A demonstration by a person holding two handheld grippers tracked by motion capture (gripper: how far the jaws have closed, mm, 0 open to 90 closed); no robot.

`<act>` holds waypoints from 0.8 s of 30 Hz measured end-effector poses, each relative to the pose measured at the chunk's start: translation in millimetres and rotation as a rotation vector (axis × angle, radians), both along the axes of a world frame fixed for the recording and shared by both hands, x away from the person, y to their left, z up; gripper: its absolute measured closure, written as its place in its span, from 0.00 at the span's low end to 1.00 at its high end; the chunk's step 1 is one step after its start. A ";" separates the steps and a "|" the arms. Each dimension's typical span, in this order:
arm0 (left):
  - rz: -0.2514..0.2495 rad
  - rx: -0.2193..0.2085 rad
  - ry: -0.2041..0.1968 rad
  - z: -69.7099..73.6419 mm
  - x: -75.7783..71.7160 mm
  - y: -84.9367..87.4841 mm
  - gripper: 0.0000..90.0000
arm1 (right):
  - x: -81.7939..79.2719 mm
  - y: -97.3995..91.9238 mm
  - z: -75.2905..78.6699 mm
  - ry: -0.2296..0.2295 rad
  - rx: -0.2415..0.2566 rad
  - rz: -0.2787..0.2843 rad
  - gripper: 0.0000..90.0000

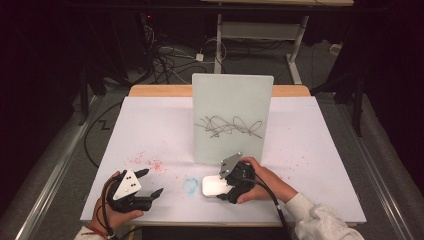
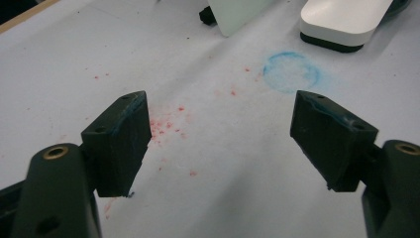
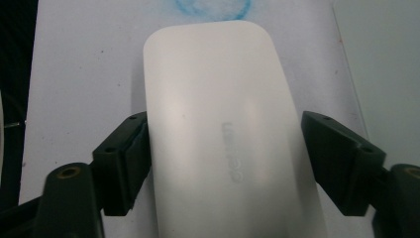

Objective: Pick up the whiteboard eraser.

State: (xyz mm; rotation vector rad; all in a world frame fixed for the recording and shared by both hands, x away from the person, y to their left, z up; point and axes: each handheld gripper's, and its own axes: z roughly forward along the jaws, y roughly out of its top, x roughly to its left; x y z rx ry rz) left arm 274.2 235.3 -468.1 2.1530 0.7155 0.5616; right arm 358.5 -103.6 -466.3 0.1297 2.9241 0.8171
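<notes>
**White eraser straddled by the right gripper, not yet pinched**

Nearest the camera, the left gripper (image 1: 150, 182) is held low over the paper-covered table (image 1: 320, 150) with its jaws spread wide and nothing between them; red specks (image 2: 166, 126) are seen on the paper beneath. Just beyond, the right gripper (image 3: 223, 163) is set around the white eraser (image 3: 223, 134), which lies flat on the table beside a blue ring stain (image 1: 190, 185). One jaw is seen touching the eraser's long side, while a gap is left at the other, so the eraser is judged bracketed rather than clamped. Its shell appears smooth, rigid plastic and is judged light and somewhat slippery; a hold across the long sides, near the middle, is advised. Farther back, the scribbled whiteboard (image 1: 232, 117) stands upright.
</notes>
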 end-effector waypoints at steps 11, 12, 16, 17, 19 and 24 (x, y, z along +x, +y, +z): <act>0.003 0.015 0.004 -0.7 1.3 -1.2 0.25 | -5.2 -3.4 3.6 -0.045 0.005 -0.003 0.34; 0.004 0.014 0.004 -0.9 1.2 -1.2 0.25 | -6.6 -4.5 4.9 -0.049 0.010 -0.008 0.34; 0.020 0.005 0.003 -1.2 2.2 0.2 0.25 | -10.3 -10.8 13.1 -0.076 0.047 -0.031 0.34; 0.022 0.005 0.002 -0.9 2.6 0.2 0.25 | -10.9 -12.4 15.3 -0.079 0.057 -0.038 0.34; 0.027 0.003 -0.004 -0.6 3.4 -0.5 0.25 | -13.6 -18.6 21.0 -0.108 0.089 -0.069 0.34; 0.047 -0.013 -0.019 0.7 4.7 2.3 0.23 | -17.5 -27.5 25.3 -0.141 0.143 -0.115 0.34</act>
